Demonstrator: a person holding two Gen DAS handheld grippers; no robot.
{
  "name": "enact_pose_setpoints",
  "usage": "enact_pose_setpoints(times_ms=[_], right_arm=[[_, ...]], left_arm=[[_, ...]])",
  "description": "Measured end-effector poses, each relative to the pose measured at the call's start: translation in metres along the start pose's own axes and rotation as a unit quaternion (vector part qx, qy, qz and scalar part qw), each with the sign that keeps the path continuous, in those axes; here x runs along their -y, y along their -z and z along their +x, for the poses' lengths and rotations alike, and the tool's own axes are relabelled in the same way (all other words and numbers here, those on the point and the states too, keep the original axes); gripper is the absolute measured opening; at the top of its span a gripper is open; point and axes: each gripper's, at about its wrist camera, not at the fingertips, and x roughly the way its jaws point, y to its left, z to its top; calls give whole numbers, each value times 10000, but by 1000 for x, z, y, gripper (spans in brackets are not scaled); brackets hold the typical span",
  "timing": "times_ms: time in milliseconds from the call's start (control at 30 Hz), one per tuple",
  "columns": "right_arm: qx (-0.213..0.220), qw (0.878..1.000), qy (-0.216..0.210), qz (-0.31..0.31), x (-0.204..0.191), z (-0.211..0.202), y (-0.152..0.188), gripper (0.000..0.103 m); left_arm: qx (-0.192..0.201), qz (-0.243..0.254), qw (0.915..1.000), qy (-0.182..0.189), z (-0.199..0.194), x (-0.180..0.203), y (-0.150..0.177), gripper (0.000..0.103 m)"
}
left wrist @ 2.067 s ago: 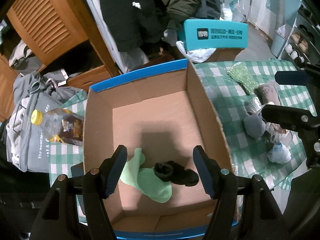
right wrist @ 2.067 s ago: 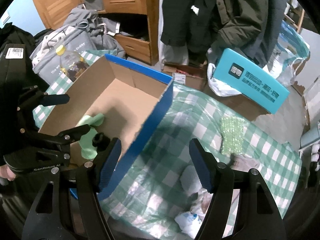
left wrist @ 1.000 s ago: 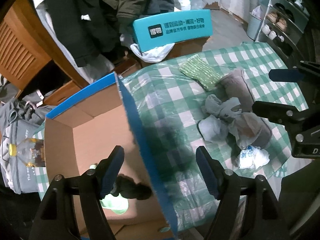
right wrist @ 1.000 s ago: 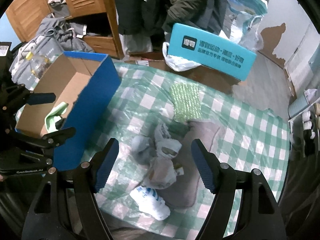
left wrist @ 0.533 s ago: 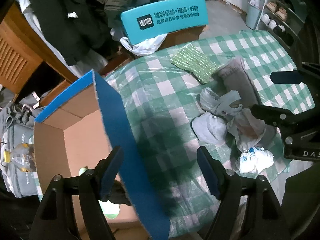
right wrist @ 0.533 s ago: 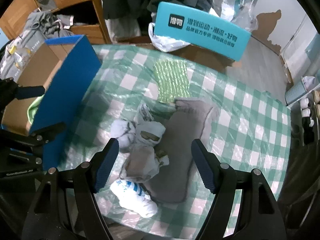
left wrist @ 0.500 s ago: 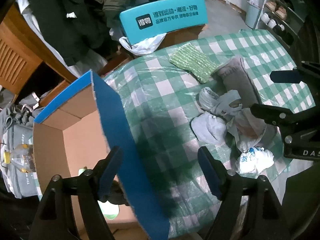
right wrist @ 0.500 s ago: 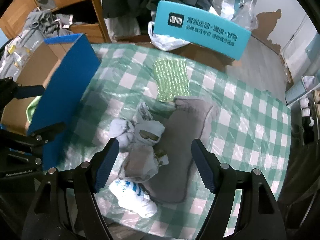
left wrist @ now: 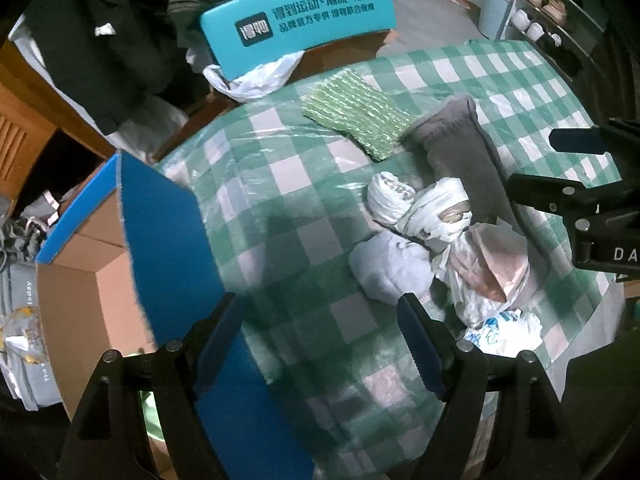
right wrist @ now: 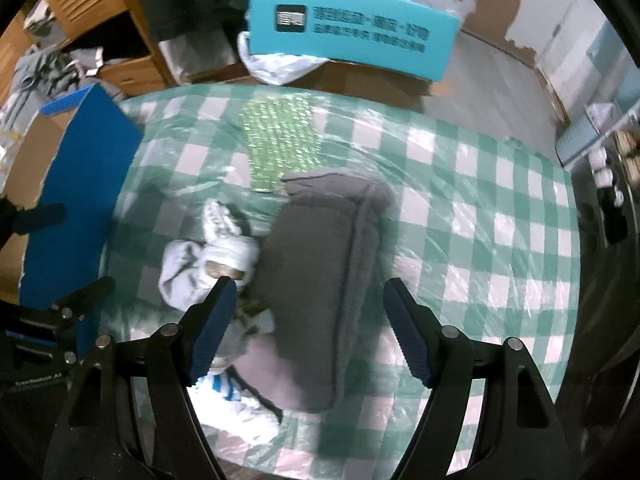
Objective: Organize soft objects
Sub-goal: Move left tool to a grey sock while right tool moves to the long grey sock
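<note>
Under me the tabletop, in green-and-white check with clear plastic over it, fills both views. At about nine o'clock of it stands the blue-sided cardboard box, open at the top, its brown inside showing in my left view; a bit of light green cloth lies at its bottom, mostly hidden behind my left fingers. Beyond the tabletop at twelve o'clock a teal box with dark printing rests on brown cartons.

The long grey cushion lies near the middle of the tabletop, running from twelve toward six. Touching its far end is the green bubble-wrap sheet. Pressed against the cushion's nine o'clock side is a cluster of knotted bundles: a pale lilac bundle, a white knotted bag, a pinkish bag, and at six o'clock a white bag with blue print (my right view is blurred here).

My left gripper hangs over the cloth between box and bundles, fingers spread wide, holding nothing. My right gripper hangs over the cushion, fingers likewise spread and empty.
</note>
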Motion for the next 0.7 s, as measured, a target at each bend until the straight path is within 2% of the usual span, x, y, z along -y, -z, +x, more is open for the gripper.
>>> enact_pose_setpoints(times_ms=[367, 700], right_arm=[[-148, 9995, 29, 270, 22, 13, 4, 80], [-194, 9992, 18, 350, 30, 19, 6, 80]], left_arm=[[-148, -27, 9994, 324, 19, 13, -12, 81], [-401, 76, 9981, 469, 45, 29, -21, 81]])
